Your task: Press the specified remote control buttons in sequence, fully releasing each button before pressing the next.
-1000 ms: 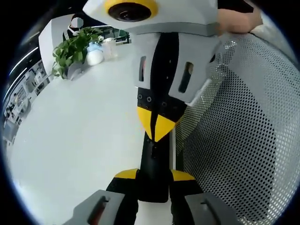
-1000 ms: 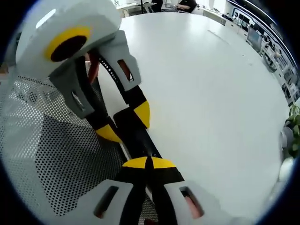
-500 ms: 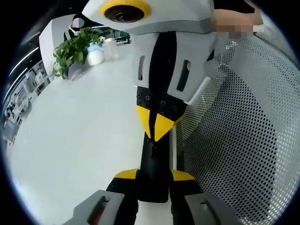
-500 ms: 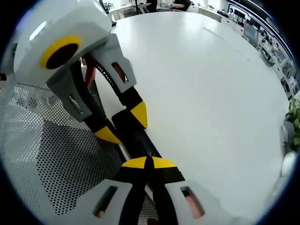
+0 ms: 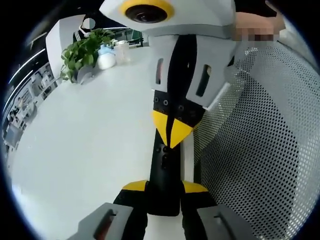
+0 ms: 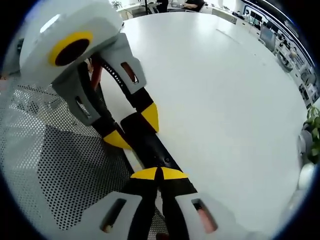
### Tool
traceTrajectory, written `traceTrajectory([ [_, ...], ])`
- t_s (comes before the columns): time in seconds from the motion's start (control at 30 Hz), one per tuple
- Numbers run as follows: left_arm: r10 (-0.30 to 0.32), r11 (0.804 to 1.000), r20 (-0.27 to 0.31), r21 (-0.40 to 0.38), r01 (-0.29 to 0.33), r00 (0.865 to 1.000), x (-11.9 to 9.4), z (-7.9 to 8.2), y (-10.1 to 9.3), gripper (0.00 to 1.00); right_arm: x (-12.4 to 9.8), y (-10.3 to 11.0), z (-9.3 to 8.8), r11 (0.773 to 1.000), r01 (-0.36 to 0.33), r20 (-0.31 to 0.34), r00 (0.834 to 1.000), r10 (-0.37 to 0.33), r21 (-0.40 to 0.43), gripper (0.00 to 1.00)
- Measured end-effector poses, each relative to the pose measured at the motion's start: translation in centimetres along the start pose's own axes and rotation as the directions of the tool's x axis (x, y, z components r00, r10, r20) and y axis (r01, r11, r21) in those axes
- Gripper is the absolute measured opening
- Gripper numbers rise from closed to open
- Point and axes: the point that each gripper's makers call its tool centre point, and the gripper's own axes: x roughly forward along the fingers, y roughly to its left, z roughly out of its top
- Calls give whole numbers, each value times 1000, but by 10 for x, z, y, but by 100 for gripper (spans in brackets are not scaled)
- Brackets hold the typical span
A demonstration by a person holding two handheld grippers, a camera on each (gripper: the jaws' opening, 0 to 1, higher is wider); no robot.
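A slim black remote control [image 5: 163,165] with a white edge lies lengthwise over the white table [image 5: 75,140]. My left gripper [image 5: 164,186] is shut on its near end, one yellow-tipped jaw on each side. My right gripper [image 5: 172,131] comes down from the top, its yellow tips shut together with their point on the remote's face. In the right gripper view, my right gripper [image 6: 157,173] is shut, tips resting on the remote control [image 6: 152,147]. My left gripper [image 6: 134,128] clamps the far end of it at upper left.
A white perforated mesh surface [image 5: 260,150] runs along one side of the remote, also seen as mesh [image 6: 45,160]. A potted plant [image 5: 82,52] and a white jar [image 5: 106,60] stand at the far table edge. The white table [image 6: 225,100] stretches wide beyond.
Both views have shifted slightly with the hands. The right gripper's tips sit a touch farther along the remote from the left jaws. Both grips look unchanged.
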Motion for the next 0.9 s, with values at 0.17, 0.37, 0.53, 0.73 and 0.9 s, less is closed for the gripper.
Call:
traceTrajectory([
  [0.17,4,1000,0,-8,-4,1000,0,0,1,24,1,3,1,1000,-6,1,1000,6,-10,0],
  [0.37,3,1000,4,-11,-3,1000,0,0,1,24,1,4,2,1000,-10,3,1000,10,-18,0],
  [0.53,2,1000,6,-11,-2,1000,0,0,1,24,2,6,2,1000,-17,5,1000,17,-24,0],
  [0.73,2,1000,9,-7,-2,1000,0,0,1,24,3,7,2,1000,-22,4,1000,22,-20,0],
  [0.9,1,1000,11,-12,-1,1000,0,0,1,24,3,9,2,999,-28,-1,1000,28,-32,0],
])
